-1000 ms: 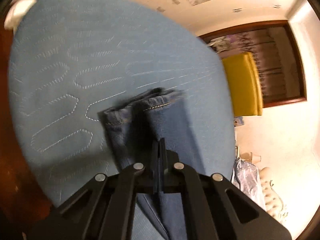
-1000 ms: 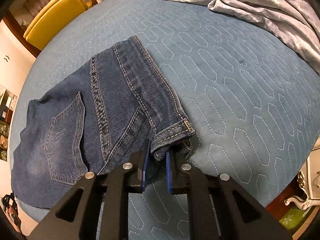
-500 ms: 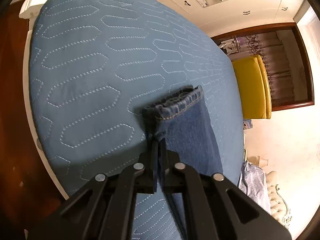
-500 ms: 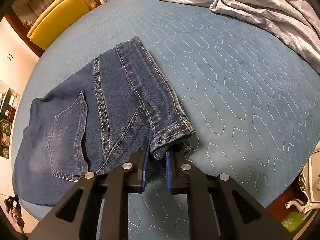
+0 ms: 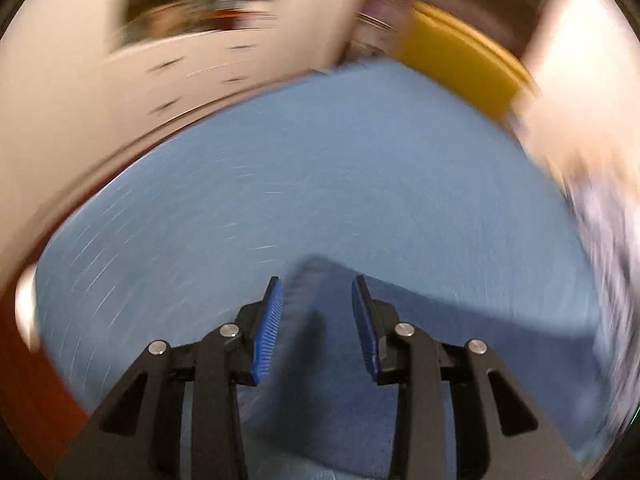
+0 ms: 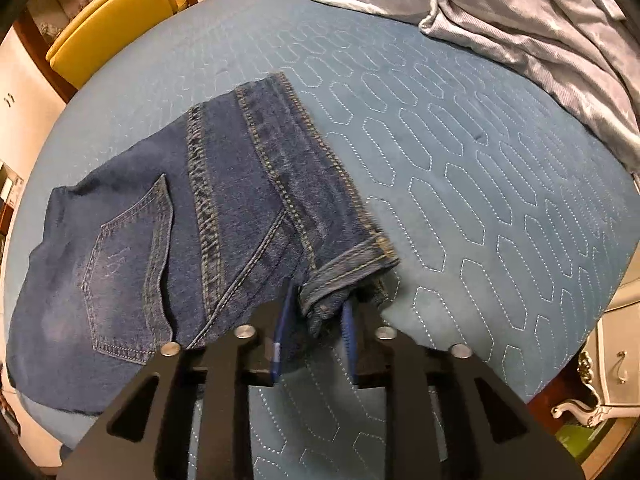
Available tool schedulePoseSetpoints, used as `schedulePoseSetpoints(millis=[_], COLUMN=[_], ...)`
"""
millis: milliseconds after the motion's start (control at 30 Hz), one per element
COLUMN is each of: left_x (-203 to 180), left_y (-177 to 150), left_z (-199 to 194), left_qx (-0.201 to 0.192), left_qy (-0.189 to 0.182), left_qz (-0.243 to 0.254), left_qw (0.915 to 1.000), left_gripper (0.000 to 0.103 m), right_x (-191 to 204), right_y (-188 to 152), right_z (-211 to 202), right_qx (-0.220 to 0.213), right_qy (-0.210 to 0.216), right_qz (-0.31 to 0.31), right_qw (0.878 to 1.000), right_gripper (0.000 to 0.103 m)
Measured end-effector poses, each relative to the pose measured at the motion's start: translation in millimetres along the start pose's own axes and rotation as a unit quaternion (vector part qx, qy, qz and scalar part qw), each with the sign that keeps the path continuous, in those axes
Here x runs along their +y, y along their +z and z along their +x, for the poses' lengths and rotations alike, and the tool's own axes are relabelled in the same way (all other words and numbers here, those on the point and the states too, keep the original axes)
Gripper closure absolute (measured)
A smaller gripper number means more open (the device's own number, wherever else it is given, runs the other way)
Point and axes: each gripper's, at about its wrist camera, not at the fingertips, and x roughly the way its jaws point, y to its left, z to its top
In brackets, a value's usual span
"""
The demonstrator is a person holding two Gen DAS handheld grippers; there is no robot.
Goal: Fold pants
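The left gripper [image 5: 318, 322] has just spread its fingers, released, blurred denim at six o'clock below them. Folded pants [image 6: 192, 248] lie on the blue bed [image 6: 480, 184]. The right gripper [image 6: 316, 320], just opening, straddles the hem, pads slack.

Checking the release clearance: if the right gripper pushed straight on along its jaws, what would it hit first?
The right gripper would first meet the hem of the jeans, which lies bunched between its jaws; they have just been opening and stand apart from it. Under that is the quilted blue bedcover. Depth is hard to judge.
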Motion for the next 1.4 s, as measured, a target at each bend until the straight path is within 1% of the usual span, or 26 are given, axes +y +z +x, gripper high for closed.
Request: schedulePoseSetpoints(millis=[33, 67, 133, 200, 267, 300, 333, 367, 400, 467, 533, 600, 700, 733, 767, 833, 867, 1000, 1067, 1100, 1133, 1167, 1267, 1300, 1333, 1400], left_x=[-8, -9, 0, 28, 53, 54, 48, 32, 14, -40, -102, -158, -243, -272, -290, -328, -349, -410, -438, -443, -433, -429, -412, -413, -417, -445], left_y=[0, 0, -1, 7, 13, 15, 15, 12, 9, -1, -12, -25, -63, -77, -86, -107, -112, -122, -122, -119, -111, -99, -85, -82, -84, -100], left_z=[12, 24, 40, 42, 28, 21, 13, 4, -1, -11, -15, -13, -11, -8, -8, -10, -4, 37, 76, 90, 102, 107, 103, 98, 92, 78], left_qx=[0.015, 0.030, 0.046, 0.036, 0.001, -0.011, -0.024, -0.042, -0.052, -0.068, -0.068, -0.038, -0.022, -0.008, -0.001, 0.011, 0.019, 0.046, 0.067, 0.073, 0.078, 0.077, 0.051, 0.051, 0.054, 0.043], left_qy=[0.011, 0.026, 0.041, 0.109, 0.162, 0.158, 0.151, 0.143, 0.133, 0.075, 0.015, -0.046, -0.110, -0.131, -0.147, -0.178, -0.197, -0.221, -0.196, -0.177, -0.171, -0.169, -0.111, -0.124, -0.146, -0.169], left_qz=[0.042, 0.069, 0.097, 0.077, 0.036, 0.031, 0.039, 0.067, 0.090, 0.134, 0.172, 0.190, 0.256, 0.276, 0.287, 0.301, 0.308, 0.316, 0.329, 0.333, 0.316, 0.298, 0.268, 0.259, 0.259, 0.308], left_qw=[0.9989, 0.9968, 0.9933, 0.9905, 0.9862, 0.9869, 0.9875, 0.9866, 0.9857, 0.9859, 0.9826, 0.9799, 0.9602, 0.9522, 0.9466, 0.9367, 0.9306, 0.9215, 0.9216, 0.9232, 0.9299, 0.9363, 0.9557, 0.9567, 0.9532, 0.9353], left_gripper=[0.068, 0.069, 0.086, 0.063, 0.063, 0.063, 0.061, 0.056, 0.054, 0.052, 0.052, 0.053, 0.063, 0.066, 0.075, 0.080, 0.080, 0.080, 0.080, 0.089, 0.099, 0.101, 0.098, 0.097, 0.095, 0.090], right_x=[4, 7, 12, 12, 8, 6, 10, 21, 36, 71, 128, 183, 221, 226, 225, 210, 199, 180, 175, 173, 173, 174, 171, 171, 170, 169], right_y=[0, 0, 2, 4, 6, 6, 8, 12, 16, 23, 29, 35, 54, 63, 69, 85, 91, 92, 91, 92, 92, 92, 90, 92, 90, 82], right_z=[-2, -5, -11, -20, -35, -44, -58, -67, -72, -73, -61, -33, 10, 28, 42, 65, 71, 80, 79, 81, 82, 82, 81, 83, 83, 79], right_qx=[-0.001, -0.003, -0.010, -0.021, -0.030, -0.042, -0.066, -0.084, -0.093, -0.098, -0.100, -0.084, -0.047, -0.042, -0.037, -0.027, -0.027, -0.043, -0.045, -0.045, -0.046, -0.046, -0.053, -0.054, -0.056, -0.058], right_qy=[-0.004, -0.010, -0.033, -0.059, -0.082, -0.108, -0.132, -0.126, -0.103, -0.047, 0.019, 0.082, 0.132, 0.126, 0.114, 0.109, 0.125, 0.155, 0.167, 0.170, 0.174, 0.175, 0.173, 0.174, 0.174, 0.176], right_qz=[-0.005, -0.011, -0.016, -0.021, -0.023, -0.023, -0.037, -0.062, -0.086, -0.129, -0.200, -0.266, -0.286, -0.282, -0.270, -0.223, -0.191, -0.140, -0.126, -0.124, -0.121, -0.121, -0.125, -0.125, -0.126, -0.126], right_qw=[1.000, 1.000, 0.999, 0.998, 0.996, 0.993, 0.988, 0.987, 0.987, 0.986, 0.974, 0.957, 0.948, 0.950, 0.955, 0.968, 0.973, 0.977, 0.977, 0.976, 0.976, 0.976, 0.975, 0.975, 0.975, 0.975], right_gripper=[0.058, 0.053, 0.032, 0.029, 0.029, 0.029, 0.029, 0.030, 0.030, 0.032, 0.036, 0.049, 0.063, 0.067, 0.068, 0.097, 0.103, 0.103, 0.103, 0.103, 0.103, 0.103, 0.103, 0.103, 0.103, 0.103])
